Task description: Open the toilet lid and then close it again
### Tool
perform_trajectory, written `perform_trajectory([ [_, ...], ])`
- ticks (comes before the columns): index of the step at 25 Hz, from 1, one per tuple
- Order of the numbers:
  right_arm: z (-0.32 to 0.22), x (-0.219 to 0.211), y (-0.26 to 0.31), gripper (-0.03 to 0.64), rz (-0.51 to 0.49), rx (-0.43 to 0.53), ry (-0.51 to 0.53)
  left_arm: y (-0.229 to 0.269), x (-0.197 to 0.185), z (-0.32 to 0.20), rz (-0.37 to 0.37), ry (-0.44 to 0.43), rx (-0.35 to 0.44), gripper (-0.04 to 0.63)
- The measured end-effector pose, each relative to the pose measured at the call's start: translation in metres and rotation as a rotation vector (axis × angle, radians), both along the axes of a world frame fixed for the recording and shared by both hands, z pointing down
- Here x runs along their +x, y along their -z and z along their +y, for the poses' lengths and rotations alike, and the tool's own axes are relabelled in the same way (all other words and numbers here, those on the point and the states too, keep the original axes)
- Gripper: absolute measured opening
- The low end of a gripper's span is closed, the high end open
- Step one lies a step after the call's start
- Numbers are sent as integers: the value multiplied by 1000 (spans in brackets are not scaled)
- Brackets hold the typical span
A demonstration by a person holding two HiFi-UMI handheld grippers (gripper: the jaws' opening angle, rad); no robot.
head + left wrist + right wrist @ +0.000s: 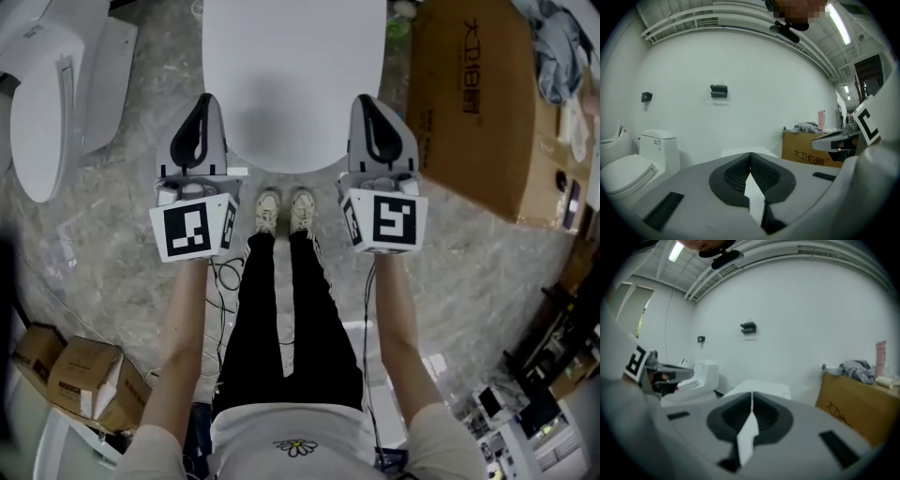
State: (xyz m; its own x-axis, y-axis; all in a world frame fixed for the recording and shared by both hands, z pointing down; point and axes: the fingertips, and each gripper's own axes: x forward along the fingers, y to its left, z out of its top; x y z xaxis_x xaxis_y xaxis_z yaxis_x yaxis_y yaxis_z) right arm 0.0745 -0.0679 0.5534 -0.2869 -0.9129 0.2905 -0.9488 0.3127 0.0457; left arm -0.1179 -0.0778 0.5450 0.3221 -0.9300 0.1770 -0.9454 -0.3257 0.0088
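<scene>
- Standing right in front of the toilet lid [292, 75], you can see it lying down flat. Its round front edge is near your shoes [283, 211].
- Your left tool [201, 101] is clenched tight with nothing in it. It hangs just beside the left front corner of the lid.
- Your right tool [367, 101] is clenched and empty too. It hangs just beside the right front corner.
- I think lifting the lid is the step to do now. From this one look I cannot tell if the lid has been up already.
- To lift it well, slip the closed tips under the front rim, one on each side.
- Push up slowly with both tools at the same time, so the lid does not twist.
- The lid looks smooth and may slide off the tips, so put them well under the rim.
- Let the lid lean back softly. Then bring it down slowly so it does not bang.
- A big cardboard box [469, 103] stands close on the right of the toilet, with clothes [558, 47] on top. Take care your right tool does not bump it.
- Another toilet [42, 103] stands on the left, well apart from yours.
- Thin cables [225, 277] lie on the floor [487, 272] by your feet. Do not step on them.
- Some small boxes [80, 380] sit behind you on the left, out of the way.
</scene>
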Motion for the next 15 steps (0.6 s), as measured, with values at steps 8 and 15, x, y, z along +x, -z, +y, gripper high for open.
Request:
perform_trajectory([
  [8,38,-7,-79,31,66,-140,54,-69,3,34,-34,-28,-112,26],
  [15,62,-11,-117,31,69,-264,125,-103,20,51,-54,-115,-176,73],
])
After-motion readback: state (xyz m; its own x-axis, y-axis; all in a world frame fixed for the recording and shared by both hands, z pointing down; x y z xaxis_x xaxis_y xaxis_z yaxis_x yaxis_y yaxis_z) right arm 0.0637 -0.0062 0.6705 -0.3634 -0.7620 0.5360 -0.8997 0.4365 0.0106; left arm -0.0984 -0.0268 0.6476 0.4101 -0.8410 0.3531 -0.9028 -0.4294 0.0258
